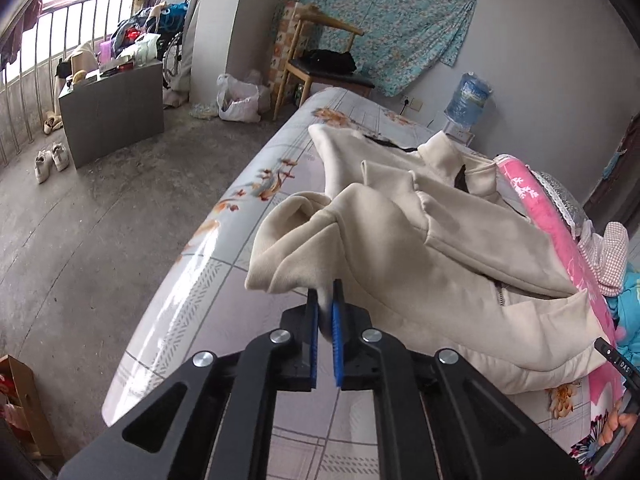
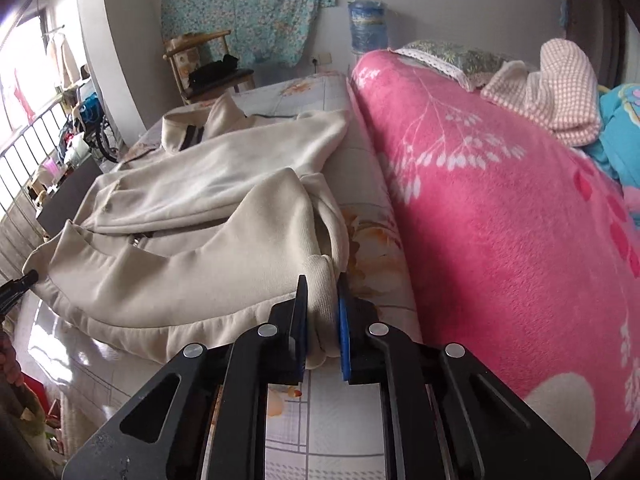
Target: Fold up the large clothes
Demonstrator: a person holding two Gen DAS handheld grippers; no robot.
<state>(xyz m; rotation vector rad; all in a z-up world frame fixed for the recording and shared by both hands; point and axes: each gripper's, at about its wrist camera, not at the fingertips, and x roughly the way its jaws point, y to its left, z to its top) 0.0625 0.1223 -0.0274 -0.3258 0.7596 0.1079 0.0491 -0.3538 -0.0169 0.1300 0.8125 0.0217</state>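
Left wrist view shows the left gripper (image 1: 326, 304) clamped on a fold of the cream jacket (image 1: 420, 240), its blue pads (image 1: 314, 320) pinching what looks like a sleeve end or hem corner and holding that bunch lifted a little off the bed (image 1: 224, 248). Right wrist view shows the right gripper (image 2: 322, 304) clamped on the ribbed cuff (image 2: 320, 280) of the other sleeve, low over the floral sheet and just beside the pink blanket (image 2: 500, 220).

The jacket lies on the bed's open half, between the bed's left edge, the one that drops to the floor, and the pink blanket heaped along the other side. Its long axis runs along the length of the bed: the collar (image 2: 192, 128) points to the far end, toward the wooden chair (image 2: 208, 64), and the hem lies at the near end by the grippers. The front with the zip faces up, and both sleeves are drawn in over the body.

Risks, as I judge them: each grip holds only a small bite of thick fleece, so a quick lift could pull the cloth out. The left bunch hangs close to the bed's left edge, and a slack release there could let it slide to the floor. The right sleeve could drag against the blanket and skew the fold. Uneven pulling would twist the body off its axis.
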